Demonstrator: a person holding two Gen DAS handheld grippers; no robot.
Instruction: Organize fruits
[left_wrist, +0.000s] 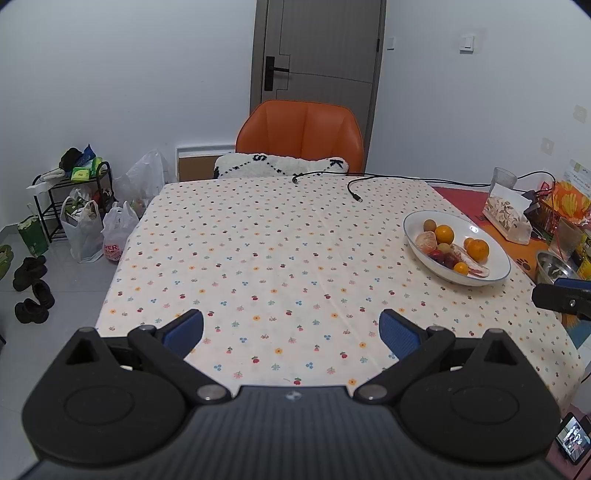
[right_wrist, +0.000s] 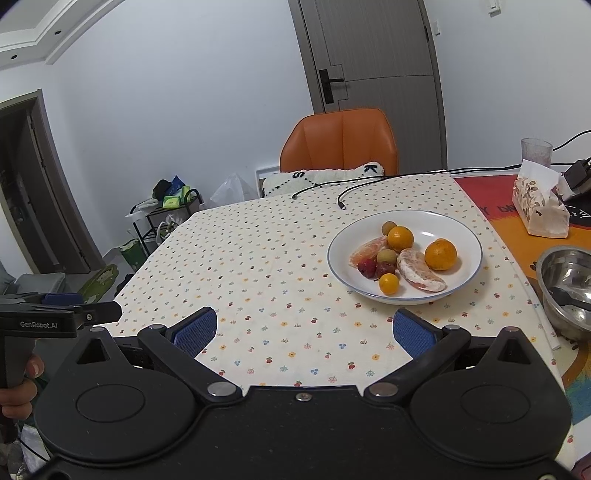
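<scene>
A white bowl (right_wrist: 458, 229) with a blue rim sits on the dotted tablecloth (right_wrist: 277, 266). It holds oranges (right_wrist: 440, 254), peeled citrus pieces (right_wrist: 419, 275), small red fruits (right_wrist: 367, 266) and small brownish fruits (right_wrist: 386, 255). My right gripper (right_wrist: 304, 328) is open above the cloth, a little short of the bowl and to its left, nothing between its blue pads (right_wrist: 194, 330). In the left wrist view the same bowl (left_wrist: 476, 225) lies far right, and my left gripper (left_wrist: 291, 328) is open over bare cloth. A hand (right_wrist: 18, 391) holds the left gripper's handle.
An orange chair (left_wrist: 301, 134) with a white cushion stands at the far side. Black cables (left_wrist: 354, 184) lie along the back edge. A tissue pack (right_wrist: 537, 208), a glass (right_wrist: 535, 151) and a steel bowl (right_wrist: 569, 284) sit right. Bags and a rack (left_wrist: 77, 210) stand on the floor at left.
</scene>
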